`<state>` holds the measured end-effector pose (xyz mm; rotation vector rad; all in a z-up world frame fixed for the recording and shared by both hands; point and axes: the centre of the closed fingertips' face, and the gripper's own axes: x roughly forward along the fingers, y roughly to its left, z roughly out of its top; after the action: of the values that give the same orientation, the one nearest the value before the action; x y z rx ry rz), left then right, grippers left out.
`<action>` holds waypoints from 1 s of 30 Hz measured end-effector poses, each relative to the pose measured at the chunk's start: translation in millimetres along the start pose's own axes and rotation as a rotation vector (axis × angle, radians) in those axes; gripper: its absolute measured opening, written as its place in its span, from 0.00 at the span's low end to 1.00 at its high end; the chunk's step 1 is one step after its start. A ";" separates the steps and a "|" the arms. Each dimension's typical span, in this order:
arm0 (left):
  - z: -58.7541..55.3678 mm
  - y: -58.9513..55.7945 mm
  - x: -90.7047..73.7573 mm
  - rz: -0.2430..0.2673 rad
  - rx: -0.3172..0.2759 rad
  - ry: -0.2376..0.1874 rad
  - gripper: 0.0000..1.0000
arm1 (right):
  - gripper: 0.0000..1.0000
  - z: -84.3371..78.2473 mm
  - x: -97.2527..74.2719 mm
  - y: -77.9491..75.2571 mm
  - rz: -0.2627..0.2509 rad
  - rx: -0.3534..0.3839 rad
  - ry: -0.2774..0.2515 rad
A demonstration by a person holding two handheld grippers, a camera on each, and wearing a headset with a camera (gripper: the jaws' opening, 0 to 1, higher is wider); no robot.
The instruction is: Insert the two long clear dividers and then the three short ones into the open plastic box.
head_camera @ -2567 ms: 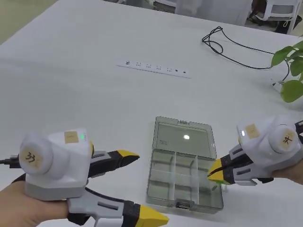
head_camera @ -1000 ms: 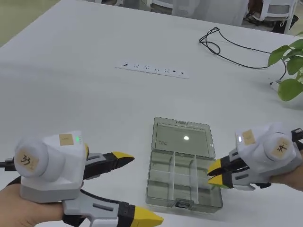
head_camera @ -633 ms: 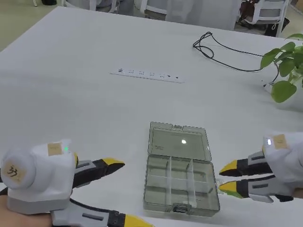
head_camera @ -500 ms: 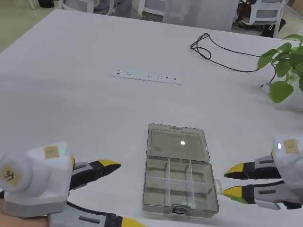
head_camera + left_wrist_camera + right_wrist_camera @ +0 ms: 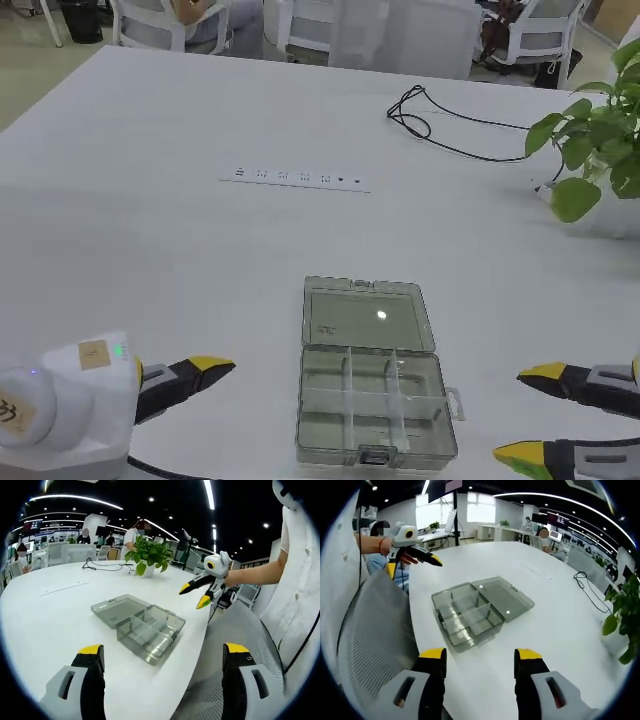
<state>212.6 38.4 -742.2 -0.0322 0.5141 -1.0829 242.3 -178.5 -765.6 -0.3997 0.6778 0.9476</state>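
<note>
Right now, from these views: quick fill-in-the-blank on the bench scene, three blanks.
1. The plastic box has its lid ___.
2. The clear dividers stand ___ the box.
3. The right gripper and left gripper both hold ___.
Missing words: open; inside; nothing.

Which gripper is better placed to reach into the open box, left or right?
Right, by a little. In the head view the tips of the right gripper sit closer to the box than the left gripper does. Both are open and empty.
</note>
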 end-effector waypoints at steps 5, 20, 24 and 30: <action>-4.3 2.1 -0.3 0.013 -0.003 0.012 1.00 | 0.63 -4.5 -4.8 0.1 -0.023 0.050 -0.032; -8.5 1.3 0.9 0.012 -0.004 0.016 1.00 | 0.70 -15.0 -4.2 5.5 -0.009 0.062 -0.021; -10.0 0.8 1.1 0.008 -0.004 0.020 1.00 | 0.70 -14.3 -3.3 5.4 -0.006 0.058 -0.018; -9.5 0.3 1.2 0.007 -0.002 0.019 1.00 | 0.70 -12.4 -2.6 5.3 -0.004 0.051 -0.019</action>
<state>209.4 39.6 -751.2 -0.0220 0.5326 -1.0762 232.5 -184.5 -773.0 -0.3461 0.6820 0.9271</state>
